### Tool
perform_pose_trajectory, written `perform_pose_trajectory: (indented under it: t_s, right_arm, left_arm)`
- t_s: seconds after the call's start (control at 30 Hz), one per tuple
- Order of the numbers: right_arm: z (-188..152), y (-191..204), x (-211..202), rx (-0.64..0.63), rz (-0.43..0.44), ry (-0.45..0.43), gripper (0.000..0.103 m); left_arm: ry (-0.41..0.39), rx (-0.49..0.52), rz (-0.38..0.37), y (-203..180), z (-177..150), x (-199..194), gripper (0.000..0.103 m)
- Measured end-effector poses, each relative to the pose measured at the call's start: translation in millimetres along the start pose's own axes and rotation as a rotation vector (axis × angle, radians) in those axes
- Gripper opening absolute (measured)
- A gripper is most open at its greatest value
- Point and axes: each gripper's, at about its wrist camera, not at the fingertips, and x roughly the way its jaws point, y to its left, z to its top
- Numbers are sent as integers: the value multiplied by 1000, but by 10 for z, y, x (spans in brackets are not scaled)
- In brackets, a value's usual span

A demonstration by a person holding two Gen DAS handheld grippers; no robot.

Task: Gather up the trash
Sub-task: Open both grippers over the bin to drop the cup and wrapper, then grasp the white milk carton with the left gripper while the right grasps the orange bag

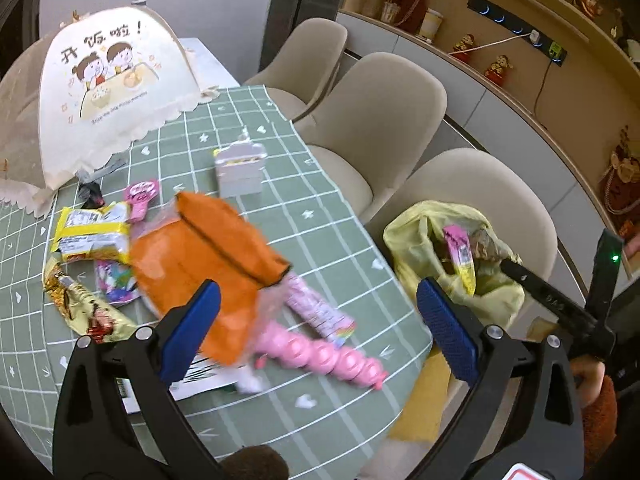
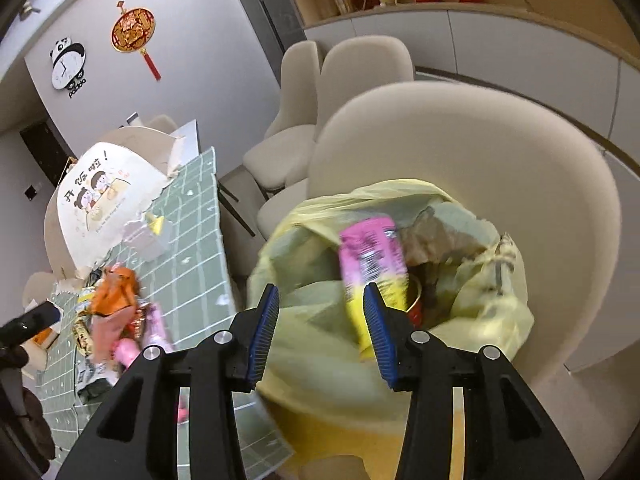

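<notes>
Right wrist: right gripper [image 2: 320, 334] open over yellow bag [image 2: 480, 304], pink wrapper [image 2: 372, 248] inside

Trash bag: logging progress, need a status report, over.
Both grippers open, left gripper over the table litter, right gripper over the yellow trash bag. Pink wrapper in the bag. Orange wrapper remains on the table. Nothing blocking.

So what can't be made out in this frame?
- Orange bag, left wrist view: motion-blurred; contact with the left claw unclear.
- Pink wrapper, right wrist view: blurred, print unreadable; whether the right claw touches it is unclear.
- Yellow bag: lower contents hidden by its folds.
- White paper: covered by the left claw.
</notes>
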Motion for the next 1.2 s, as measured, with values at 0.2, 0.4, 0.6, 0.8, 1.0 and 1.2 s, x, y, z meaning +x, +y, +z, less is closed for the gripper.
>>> perform_pose_trajectory:
  t_s: [0.2, 0.4, 0.6, 0.8, 1.0, 1.2]
  right_arm:
    - [-130, 554, -388, -30, -36, -56, 42]
    - [-262, 876, -555, -82, -39, -105, 42]
    - [-379, 1001, -560, -126, -7, -132, 42]
    - [-447, 1257, -761, -124, 74, -156, 42]
    - [-628, 1467, -767, -227, -9, -183, 42]
    - [-638, 1466, -634, -250, 16, -132, 42]
  left_arm:
    - [-8, 32, 38, 589, -14, -191, 94]
    - [-78, -30, 149, 1128, -66, -364, 90]
    - [-151, -117, 189, 1280, -283, -537, 81]
    - [-160, -140, 188, 1429, -360, -785, 80]
    - [-143, -116, 155, 1718, -428, -713, 80]
    - [-77, -216, 96, 1911, -532, -475, 73]
